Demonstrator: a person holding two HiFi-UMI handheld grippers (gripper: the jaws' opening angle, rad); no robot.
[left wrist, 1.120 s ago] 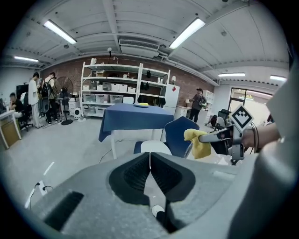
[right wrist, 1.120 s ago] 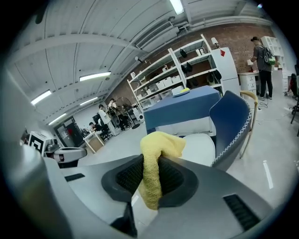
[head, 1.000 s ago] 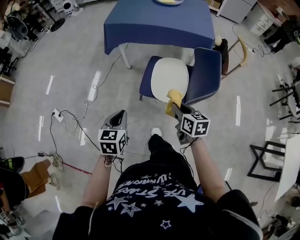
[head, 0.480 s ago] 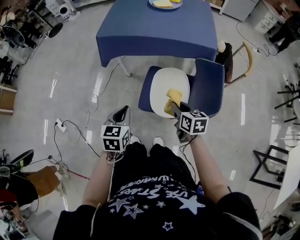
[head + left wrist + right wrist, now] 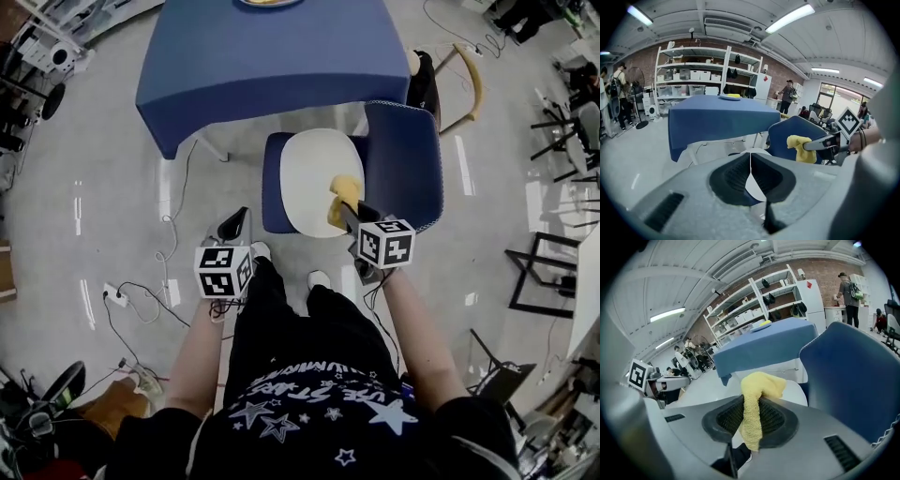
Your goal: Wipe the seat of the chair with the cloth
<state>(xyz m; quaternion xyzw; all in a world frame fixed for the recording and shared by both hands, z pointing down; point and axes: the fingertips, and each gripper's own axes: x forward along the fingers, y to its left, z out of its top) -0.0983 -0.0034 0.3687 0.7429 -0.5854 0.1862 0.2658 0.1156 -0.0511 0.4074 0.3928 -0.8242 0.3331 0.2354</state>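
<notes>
A blue chair (image 5: 405, 164) with a white seat (image 5: 314, 173) stands in front of me, its backrest to the right. My right gripper (image 5: 344, 208) is shut on a yellow cloth (image 5: 341, 201) and hovers over the seat's near right part; the cloth (image 5: 754, 405) hangs pinched between the jaws. Whether the cloth touches the seat I cannot tell. My left gripper (image 5: 237, 220) is shut with nothing in it, to the left of the chair above the floor. From the left gripper view the cloth (image 5: 800, 147) shows against the backrest (image 5: 797, 136).
A table under a blue cloth (image 5: 272, 56) stands just beyond the chair, a plate (image 5: 267, 3) on its far edge. Cables (image 5: 155, 272) trail on the floor at left. A wooden chair (image 5: 464, 80) and black frames (image 5: 544, 272) stand at right. My feet (image 5: 319, 279) are near the chair.
I have stepped closer to the chair. The right gripper with the cloth has moved from the seat's near edge to over the seat. The left gripper stays shut beside me.
</notes>
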